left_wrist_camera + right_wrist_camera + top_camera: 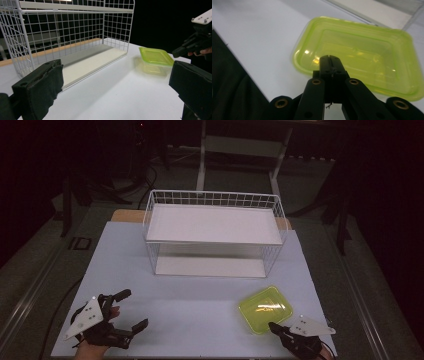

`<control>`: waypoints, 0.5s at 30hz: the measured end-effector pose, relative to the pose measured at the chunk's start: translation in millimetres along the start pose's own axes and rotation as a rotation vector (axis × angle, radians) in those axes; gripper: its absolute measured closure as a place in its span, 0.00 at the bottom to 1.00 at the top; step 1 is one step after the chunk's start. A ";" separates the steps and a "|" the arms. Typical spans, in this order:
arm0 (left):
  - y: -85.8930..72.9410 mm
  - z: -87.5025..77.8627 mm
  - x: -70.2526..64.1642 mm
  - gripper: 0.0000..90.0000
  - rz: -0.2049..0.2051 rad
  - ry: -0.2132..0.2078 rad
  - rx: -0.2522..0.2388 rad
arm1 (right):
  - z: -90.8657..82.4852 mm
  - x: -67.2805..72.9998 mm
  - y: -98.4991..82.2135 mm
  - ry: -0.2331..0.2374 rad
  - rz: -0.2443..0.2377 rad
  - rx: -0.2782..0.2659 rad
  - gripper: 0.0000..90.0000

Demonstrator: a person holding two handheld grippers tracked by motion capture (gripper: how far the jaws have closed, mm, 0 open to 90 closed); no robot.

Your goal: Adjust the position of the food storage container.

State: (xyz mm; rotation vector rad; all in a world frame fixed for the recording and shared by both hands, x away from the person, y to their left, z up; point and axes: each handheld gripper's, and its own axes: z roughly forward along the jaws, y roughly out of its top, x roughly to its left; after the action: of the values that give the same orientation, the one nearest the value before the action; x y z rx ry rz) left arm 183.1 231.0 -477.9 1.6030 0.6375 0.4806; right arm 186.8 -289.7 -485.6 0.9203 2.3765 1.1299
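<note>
A lime-green translucent plastic container sits open side up on the white table, at the front right. My right gripper is at its near corner, jaws pressed together. In the right gripper view the shut gripper hangs over the container's near rim, and I see nothing between the jaws. My left gripper is at the front left, held by a hand, jaws wide apart and empty. From the left gripper view, that gripper faces the container and the right gripper.
A white wire rack with an upper shelf and a lower shelf stands at the middle back of the table; its open side faces me. It also appears in the left gripper view as the rack. Dark floor and a table frame lie beyond.
</note>
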 end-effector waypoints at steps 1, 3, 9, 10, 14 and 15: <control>-0.1 0.7 -0.3 0.00 0.001 -0.002 0.001 | 1.2 0.8 -2.1 -0.003 -0.016 0.020 1.00; -0.1 1.5 -0.9 0.00 0.004 -0.002 0.002 | 4.3 1.1 -3.8 -0.004 -0.024 0.034 1.00; -0.5 2.2 -1.2 0.00 0.004 -0.008 0.005 | 10.3 -0.5 -1.0 0.007 -0.023 0.037 1.00; -0.5 2.2 -1.2 0.00 0.004 -0.008 0.005 | 11.5 -1.2 0.0 0.012 -0.026 0.036 1.00; -0.3 2.1 -1.4 0.00 0.005 -0.009 0.004 | 17.8 -2.5 5.4 0.021 -0.041 0.043 1.00; -0.2 2.0 -1.6 0.00 0.006 -0.010 0.004 | 19.8 -2.8 7.1 0.024 -0.046 0.043 1.00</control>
State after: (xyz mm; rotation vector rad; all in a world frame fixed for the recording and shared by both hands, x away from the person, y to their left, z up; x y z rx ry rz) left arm 183.1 228.4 -478.3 1.6101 0.6265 0.4759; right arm 202.7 -277.2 -492.2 0.8662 2.4373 1.0821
